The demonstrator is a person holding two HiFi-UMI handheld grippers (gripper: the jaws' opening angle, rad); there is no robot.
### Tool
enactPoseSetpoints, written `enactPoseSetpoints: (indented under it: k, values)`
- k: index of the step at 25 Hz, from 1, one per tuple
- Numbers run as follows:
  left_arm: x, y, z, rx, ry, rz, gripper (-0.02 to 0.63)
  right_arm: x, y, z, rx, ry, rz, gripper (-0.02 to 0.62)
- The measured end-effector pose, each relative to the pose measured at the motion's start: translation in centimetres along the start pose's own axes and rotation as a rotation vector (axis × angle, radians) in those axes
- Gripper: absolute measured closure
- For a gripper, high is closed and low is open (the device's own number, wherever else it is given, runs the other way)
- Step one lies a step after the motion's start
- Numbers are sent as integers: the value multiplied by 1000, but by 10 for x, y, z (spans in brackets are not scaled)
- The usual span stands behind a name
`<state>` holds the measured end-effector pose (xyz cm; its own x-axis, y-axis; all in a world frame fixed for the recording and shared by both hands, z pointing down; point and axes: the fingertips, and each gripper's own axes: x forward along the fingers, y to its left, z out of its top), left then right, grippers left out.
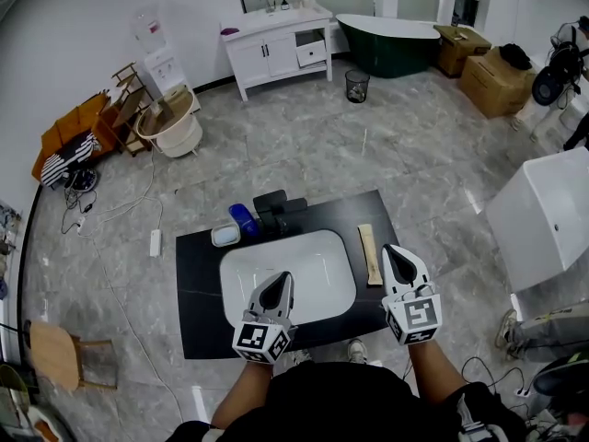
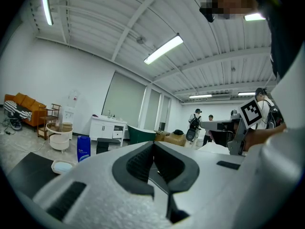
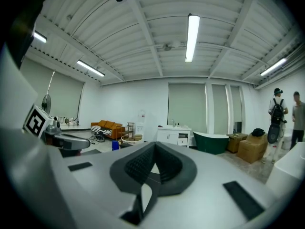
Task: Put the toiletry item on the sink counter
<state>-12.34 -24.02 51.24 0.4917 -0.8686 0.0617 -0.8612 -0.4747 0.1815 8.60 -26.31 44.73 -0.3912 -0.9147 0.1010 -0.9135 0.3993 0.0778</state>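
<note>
Trouble looked likeliest at the pick-up. Both tongs were clenched on nothing. The left tongs (image 1: 283, 279) hovered over the near part of the white basin (image 1: 304, 265), and the right tongs (image 1: 394, 250) hovered near a flat beige strip (image 1: 369, 253) lying on the black tabletop (image 1: 198, 302). If the tongs met that thin strip without parting first, I judged they would shove it along the smooth surface toward the edge instead of lifting it. The blue bottle (image 1: 243, 219), upright behind the basin beside a small dish (image 1: 225, 235), looked easy to knock into the bowl. I could not tell which of these was the toiletry item; both lay on the tabletop. Only the head view showed the strip. The left gripper view gave the bottle side-on at its full height, plus people (image 2: 196, 123) standing far across the room.
</note>
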Motion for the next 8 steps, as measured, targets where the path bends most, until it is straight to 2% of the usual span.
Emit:
enactPoseSetpoints:
  k: [8]
  values:
    - [-4, 1, 0, -1, -2, 3, 594, 2, 1, -3, 54, -7, 14, 592]
